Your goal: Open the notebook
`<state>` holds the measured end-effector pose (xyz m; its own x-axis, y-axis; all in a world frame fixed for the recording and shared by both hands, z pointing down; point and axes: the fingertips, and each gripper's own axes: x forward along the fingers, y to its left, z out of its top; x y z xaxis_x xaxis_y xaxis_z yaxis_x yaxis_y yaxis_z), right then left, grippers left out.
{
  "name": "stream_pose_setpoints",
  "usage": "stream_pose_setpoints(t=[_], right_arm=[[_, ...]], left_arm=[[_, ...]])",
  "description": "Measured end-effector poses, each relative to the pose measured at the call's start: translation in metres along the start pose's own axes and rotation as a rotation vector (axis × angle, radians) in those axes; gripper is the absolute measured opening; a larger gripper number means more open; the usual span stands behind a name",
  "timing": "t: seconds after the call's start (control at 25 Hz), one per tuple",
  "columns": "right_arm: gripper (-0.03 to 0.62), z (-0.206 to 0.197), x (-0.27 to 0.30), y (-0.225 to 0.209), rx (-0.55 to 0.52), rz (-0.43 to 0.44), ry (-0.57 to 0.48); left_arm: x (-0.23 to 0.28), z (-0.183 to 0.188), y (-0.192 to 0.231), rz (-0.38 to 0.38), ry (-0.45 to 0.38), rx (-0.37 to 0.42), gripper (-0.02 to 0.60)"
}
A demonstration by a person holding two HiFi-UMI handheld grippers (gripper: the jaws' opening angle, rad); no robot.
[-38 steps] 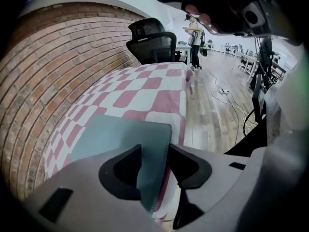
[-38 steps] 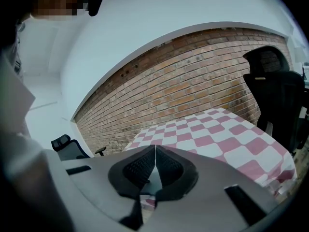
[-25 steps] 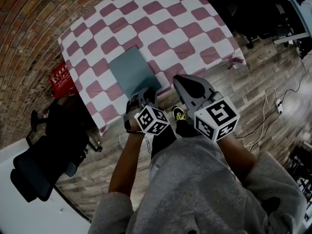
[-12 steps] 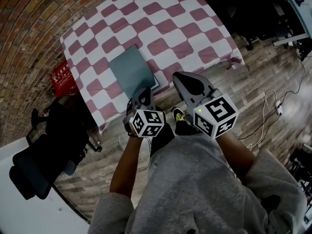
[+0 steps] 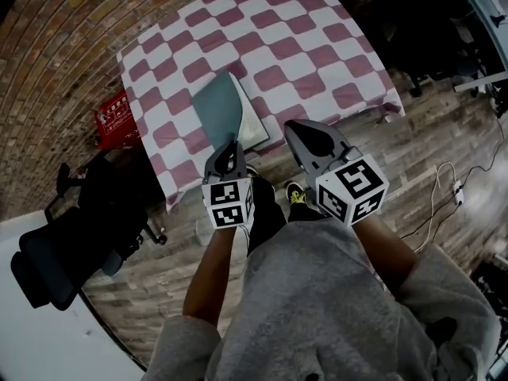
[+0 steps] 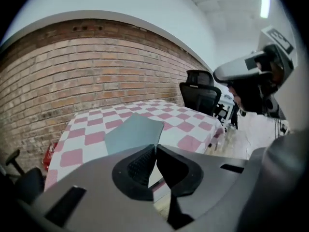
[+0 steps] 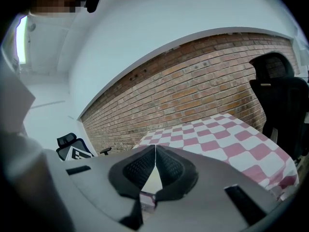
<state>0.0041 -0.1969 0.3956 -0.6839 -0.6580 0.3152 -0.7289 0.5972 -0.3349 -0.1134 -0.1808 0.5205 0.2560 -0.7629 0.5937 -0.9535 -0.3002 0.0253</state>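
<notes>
The notebook lies on the red-and-white checked table (image 5: 317, 54), near its front edge. Its grey-green cover (image 5: 218, 109) stands tilted up off the white page (image 5: 254, 124) beneath. My left gripper (image 5: 231, 146) is shut on the cover's near edge. In the left gripper view the cover (image 6: 135, 132) rises from the closed tips of the left gripper (image 6: 155, 146). My right gripper (image 5: 298, 127) hovers to the right of the notebook at the table's front edge, shut and holding nothing. In the right gripper view the right gripper (image 7: 155, 146) has its pads together over the table (image 7: 217, 134).
A red box (image 5: 117, 117) sits on the floor left of the table. A black office chair (image 5: 48, 260) stands at the lower left, another black chair (image 7: 285, 100) beyond the table's right side. Cables (image 5: 444, 189) trail over the wooden floor on the right.
My left gripper closed on the cover's near edge, rolled and rose. The cover went from lying flat to tilted up, uncovering the white page. The right gripper stayed put.
</notes>
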Motion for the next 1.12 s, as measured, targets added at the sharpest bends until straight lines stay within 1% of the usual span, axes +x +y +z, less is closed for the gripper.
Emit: stream_pose_setpoints(t=[0.08,0.28,0.4,0.64,0.76,0.92,1.12], right_arm=[[0.025,0.0,0.0,0.004,-0.006,0.01,-0.002],[0.025,0.002,0.001,0.015,-0.024,0.042,-0.005],[0.025,0.004,0.004,0.022,-0.033,0.061,-0.007],[0.026,0.002,0.009,0.035,-0.048,0.096,-0.002],[0.026,0.001,0.013,0.039,-0.057,0.109,0.002],[0.026,0.0,0.017,0.044,-0.062,0.119,0.013],[0.025,-0.004,0.027,0.046,-0.067,0.124,0.035]], left_arm=[[-0.01,0.003,0.009,0.015,-0.041,-0.103,0.023],[-0.034,-0.005,0.036,0.058,-0.118,-0.401,0.025],[-0.046,-0.015,0.053,0.093,-0.145,-0.53,0.025],[-0.067,-0.044,0.086,0.173,-0.172,-0.735,0.02],[-0.075,-0.063,0.108,0.234,-0.167,-0.83,0.02],[-0.077,-0.085,0.132,0.296,-0.137,-0.91,0.023],[-0.067,-0.115,0.145,0.356,-0.051,-0.972,0.041]])
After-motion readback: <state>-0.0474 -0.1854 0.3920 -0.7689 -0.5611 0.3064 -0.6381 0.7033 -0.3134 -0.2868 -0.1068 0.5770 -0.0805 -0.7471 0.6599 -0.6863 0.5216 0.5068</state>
